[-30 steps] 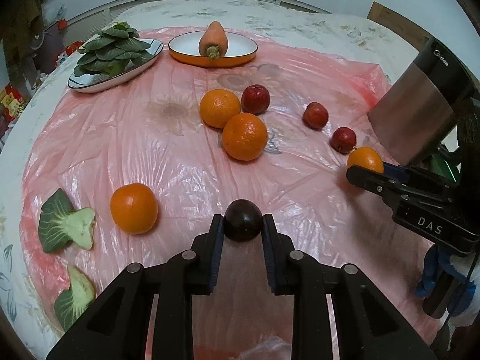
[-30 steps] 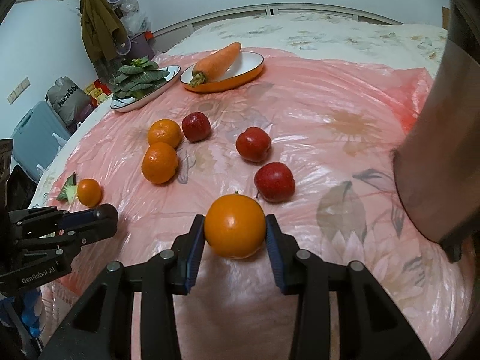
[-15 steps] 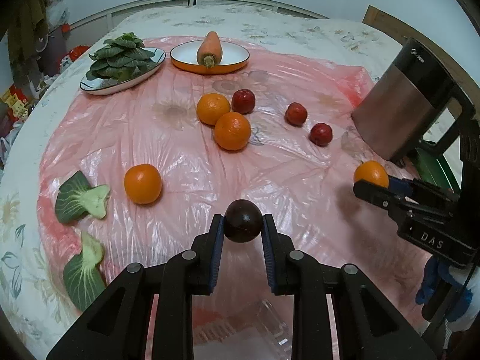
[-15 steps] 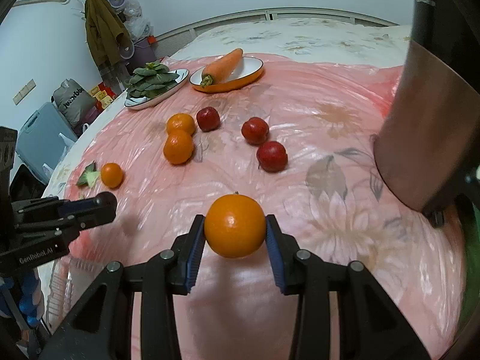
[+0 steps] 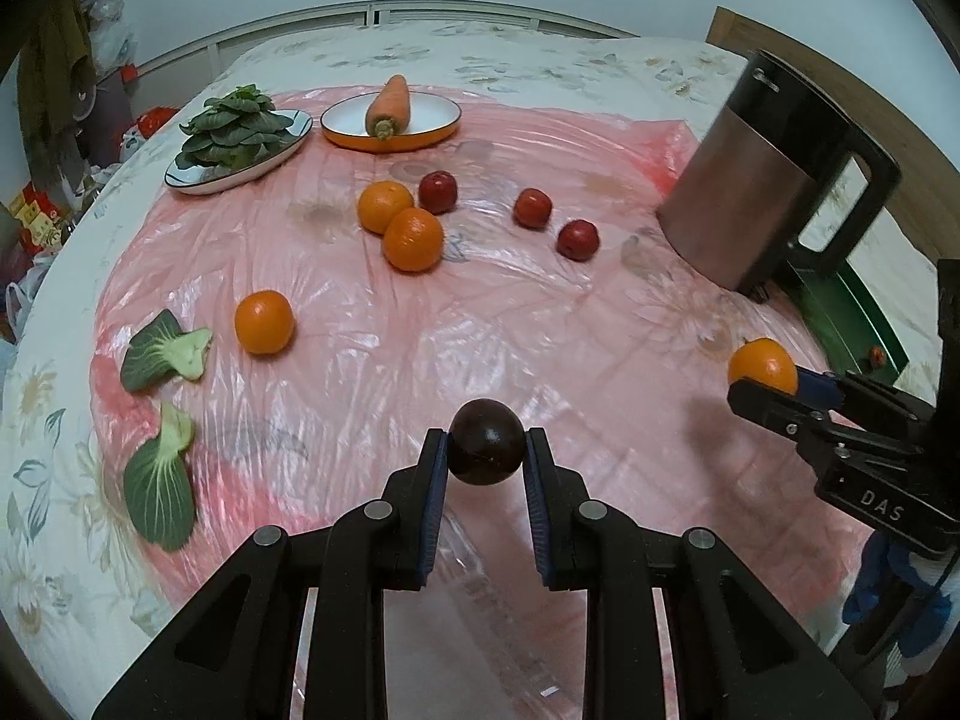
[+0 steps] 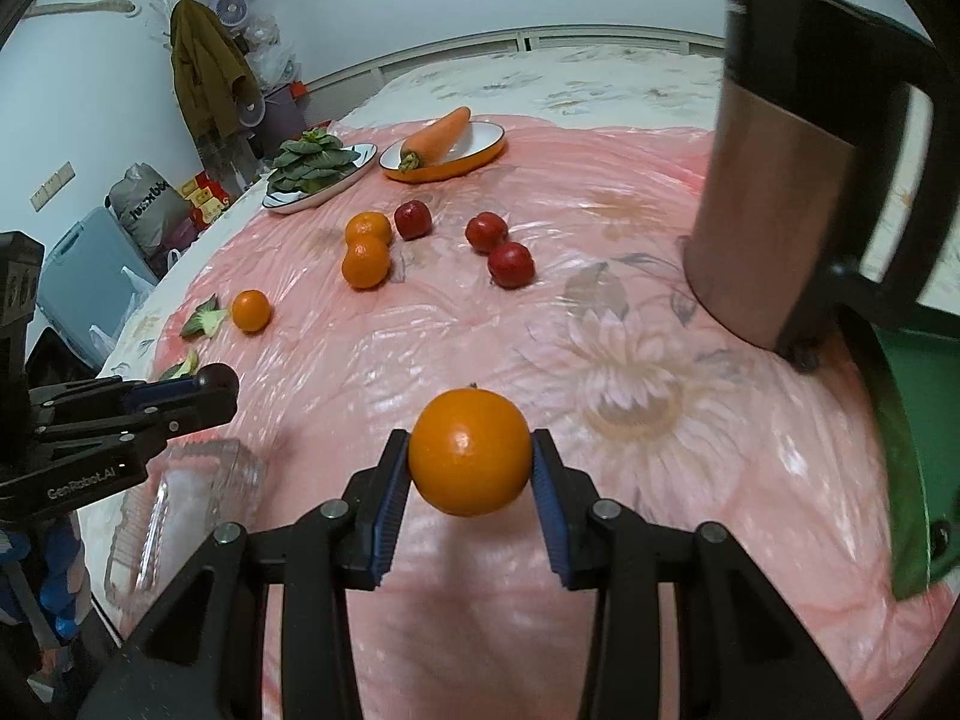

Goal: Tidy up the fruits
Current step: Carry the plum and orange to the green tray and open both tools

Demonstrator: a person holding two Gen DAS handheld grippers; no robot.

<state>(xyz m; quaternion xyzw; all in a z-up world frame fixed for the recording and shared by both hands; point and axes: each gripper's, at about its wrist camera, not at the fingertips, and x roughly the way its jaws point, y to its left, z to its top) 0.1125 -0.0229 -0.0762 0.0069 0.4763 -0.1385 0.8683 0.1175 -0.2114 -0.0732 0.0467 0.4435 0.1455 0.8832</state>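
While your left gripper (image 5: 486, 450) stays off the pink sheet (image 5: 540, 324), its jaws are clamped on a dark round fruit (image 5: 486, 441) at the sheet's near edge; your right gripper (image 6: 470, 463) has its jaws clamped on an orange (image 6: 469, 452), also lifted clear of the sheet near its right edge; a clear plastic box (image 6: 180, 510) lies at the near left corner just under the left gripper; three more oranges (image 5: 413, 239) and three red fruits (image 5: 578, 239) sit loose around the sheet's middle, two oranges touching, one alone toward the left edge; a carrot (image 5: 390, 105) on an orange-rimmed plate (image 5: 432, 129) and a plate of greens (image 5: 237, 132) stand at the far edge; a steel kettle (image 5: 744, 204) stands at the right edge; two cut greens (image 5: 165, 351) lie at the left edge.
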